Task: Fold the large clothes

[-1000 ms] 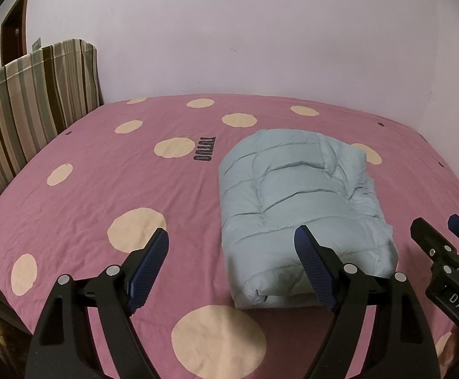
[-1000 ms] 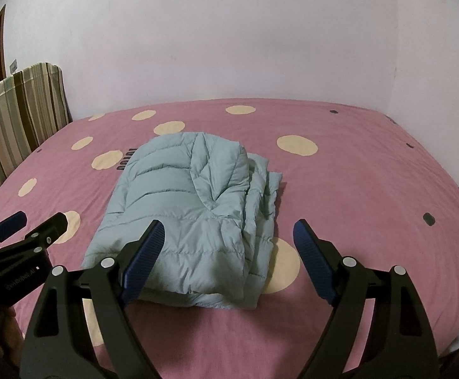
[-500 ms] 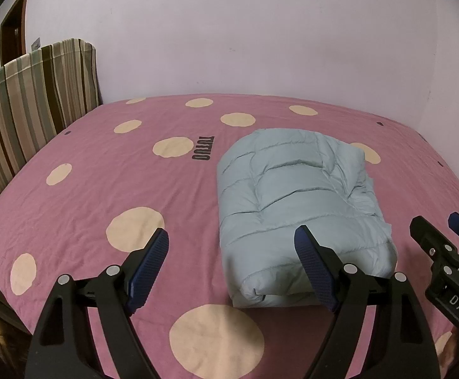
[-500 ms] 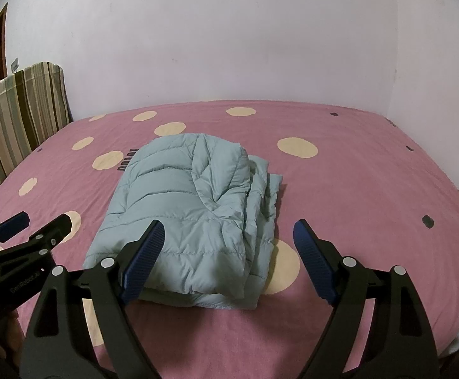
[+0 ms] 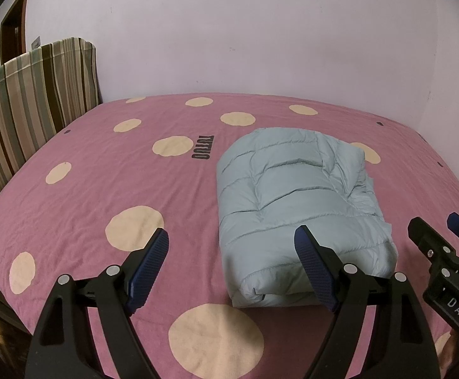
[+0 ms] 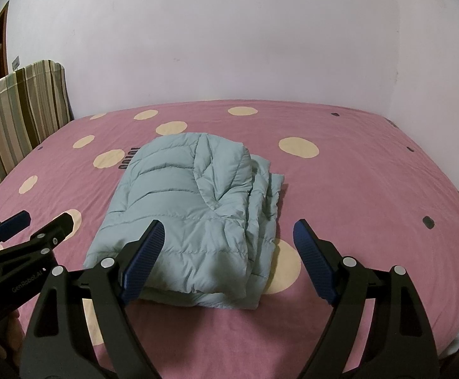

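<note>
My left hand-held gripper [image 5: 231,262] hovers low over the near part of the bed [image 5: 81,189], its blue-padded fingers spread wide and holding nothing; my right hand-held gripper [image 6: 226,252] sits just beside it, equally released and empty. Between and just beyond them lies the pale blue puffer jacket [image 6: 191,202], folded into a thick, rounded rectangle in the middle of the pink, cream-dotted bed. Its left side looks smooth and closed; its right side shows several loose stacked layers. The fold appears nearly or fully complete, so I judge the best move is a gentle tidy: press the puffed top flat and tuck those right-hand layers in line without dragging the bundle. There is plenty of bare bed all around the jacket. A striped cushion [image 5: 30,101] stands at the far left, walls border the back and right, and the bed's near edge lies close below both grippers.
</note>
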{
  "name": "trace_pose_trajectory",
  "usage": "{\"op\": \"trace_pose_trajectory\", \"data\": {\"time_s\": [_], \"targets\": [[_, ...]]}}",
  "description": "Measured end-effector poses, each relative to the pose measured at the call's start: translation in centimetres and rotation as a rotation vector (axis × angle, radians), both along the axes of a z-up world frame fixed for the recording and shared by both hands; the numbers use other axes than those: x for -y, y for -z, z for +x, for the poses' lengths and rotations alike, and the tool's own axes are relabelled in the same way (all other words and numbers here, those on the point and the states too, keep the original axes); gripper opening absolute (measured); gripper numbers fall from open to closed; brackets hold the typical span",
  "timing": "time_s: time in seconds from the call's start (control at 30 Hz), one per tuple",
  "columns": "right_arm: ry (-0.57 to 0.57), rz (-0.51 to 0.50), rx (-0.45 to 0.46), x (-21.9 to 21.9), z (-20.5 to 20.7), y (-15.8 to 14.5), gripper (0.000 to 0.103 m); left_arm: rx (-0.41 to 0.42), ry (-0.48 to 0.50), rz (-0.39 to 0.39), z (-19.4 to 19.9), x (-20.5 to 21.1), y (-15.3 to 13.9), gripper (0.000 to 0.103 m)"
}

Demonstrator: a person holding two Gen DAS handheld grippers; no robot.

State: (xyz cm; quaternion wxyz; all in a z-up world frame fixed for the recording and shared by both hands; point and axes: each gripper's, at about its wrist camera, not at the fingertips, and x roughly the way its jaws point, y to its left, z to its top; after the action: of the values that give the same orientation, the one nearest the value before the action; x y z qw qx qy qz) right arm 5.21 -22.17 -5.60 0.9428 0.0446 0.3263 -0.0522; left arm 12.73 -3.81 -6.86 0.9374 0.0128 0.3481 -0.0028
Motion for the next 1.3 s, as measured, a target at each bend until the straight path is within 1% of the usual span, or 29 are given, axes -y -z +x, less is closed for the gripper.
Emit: {"op": "trace_pose_trajectory", "data": {"time_s": [0.2,0.73,0.8,0.87,1.03,1.13,1.2,1.3], "targets": [[-0.004,-0.003,0.004,0.0,-0.1,-0.1,0.084,0.002,0.002,-0.004,-0.1,-0.1,-0.1,0.081],[-0.015,-0.012,0.014,0.0,-0.4,-0.3,0.084,0.039,0.004,0.016,-0.7,1.0,-0.7,0.081],[-0.015,-0.012,0.014,0.0,-0.4,-0.3,0.084,0.046,0.007,0.008,-0.8,0.9,-0.9,0.081],[-0.015,-0.012,0.014,0.0,-0.4,-0.3,0.084,0.047,-0.001,0.01,-0.7,0.8,-1.0,0.085],[-0.015,-0.011,0.014,0.0,-0.4,-0.3,0.084,0.073,-0.005,0.003,-1.0,0.5,-1.3,0.086],[-0.016,-0.01,0.011,0.0,-0.4,-0.3,0.084,0.078,-0.019,0.017,-0.9,0.6,-1.2,0.088],[-0.017,-0.009,0.007,0.0,-0.3,-0.2,0.084,0.055,-0.058,0.055,-0.7,0.7,-0.8,0.088],[-0.019,-0.002,-0.004,0.4,-0.1,0.1,0.084,0.04,-0.033,0.037,-0.1,0.4,-0.5,0.088]]}}
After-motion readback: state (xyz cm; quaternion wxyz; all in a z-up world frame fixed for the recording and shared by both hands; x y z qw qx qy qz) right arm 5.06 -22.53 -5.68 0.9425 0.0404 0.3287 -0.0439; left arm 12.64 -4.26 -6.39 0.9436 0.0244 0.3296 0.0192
